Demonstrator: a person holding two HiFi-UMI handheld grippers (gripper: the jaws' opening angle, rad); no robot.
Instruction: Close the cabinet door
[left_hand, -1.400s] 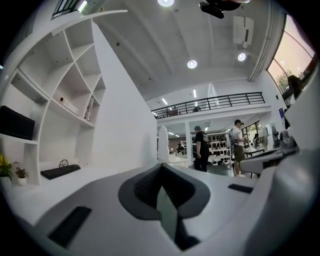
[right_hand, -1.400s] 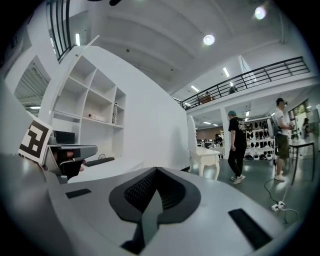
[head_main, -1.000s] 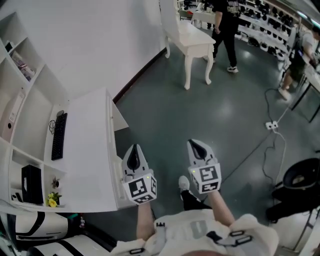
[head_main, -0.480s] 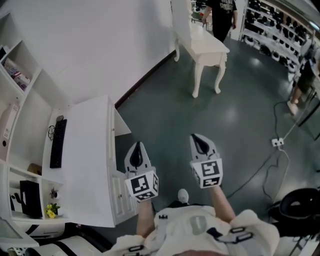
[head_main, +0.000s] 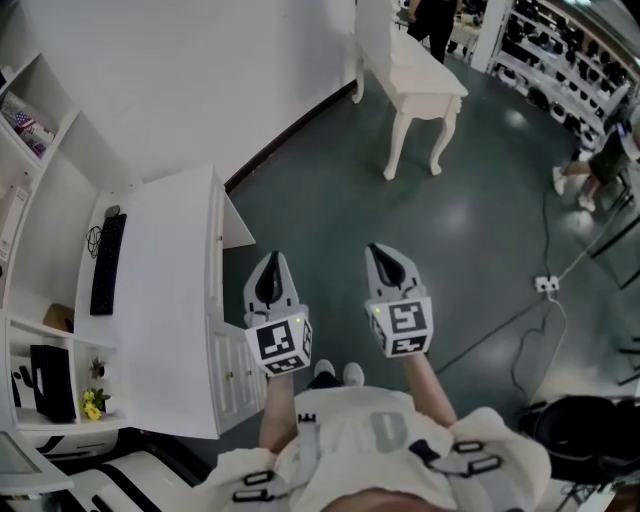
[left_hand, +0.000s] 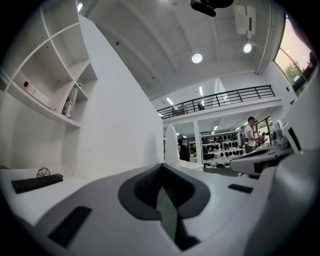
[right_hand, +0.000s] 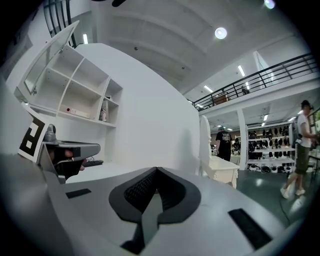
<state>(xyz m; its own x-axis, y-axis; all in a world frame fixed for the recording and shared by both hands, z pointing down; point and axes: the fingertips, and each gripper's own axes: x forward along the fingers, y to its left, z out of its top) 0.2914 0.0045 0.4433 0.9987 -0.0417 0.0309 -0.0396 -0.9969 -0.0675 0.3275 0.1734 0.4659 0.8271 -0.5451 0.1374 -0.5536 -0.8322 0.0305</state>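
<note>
My left gripper (head_main: 270, 258) and right gripper (head_main: 383, 248) are held side by side over the grey floor, just right of a white desk (head_main: 160, 300). Both are shut with nothing in them and point level and away from me. A white panel (head_main: 238, 226), seemingly an open door, sticks out from the desk's front at its far end, ahead and left of the left gripper. In the right gripper view a flap door (right_hand: 50, 52) stands raised at the top of the white shelf unit (right_hand: 82, 90). The shut left gripper (left_hand: 161, 167) and right gripper (right_hand: 156, 170) fill the lower half of their own views.
A black keyboard (head_main: 105, 265) lies on the desk, whose front has drawers (head_main: 235, 370). Shelves (head_main: 40, 170) along the wall hold books and small items. A white bench (head_main: 415, 85) stands ahead on the right, a cable (head_main: 545, 285) trails across the floor, and people stand near the far racks.
The whole view has shifted as I move along the desk. Both grippers sit a little higher in the picture, still shut and side by side. The bench has come nearer.
</note>
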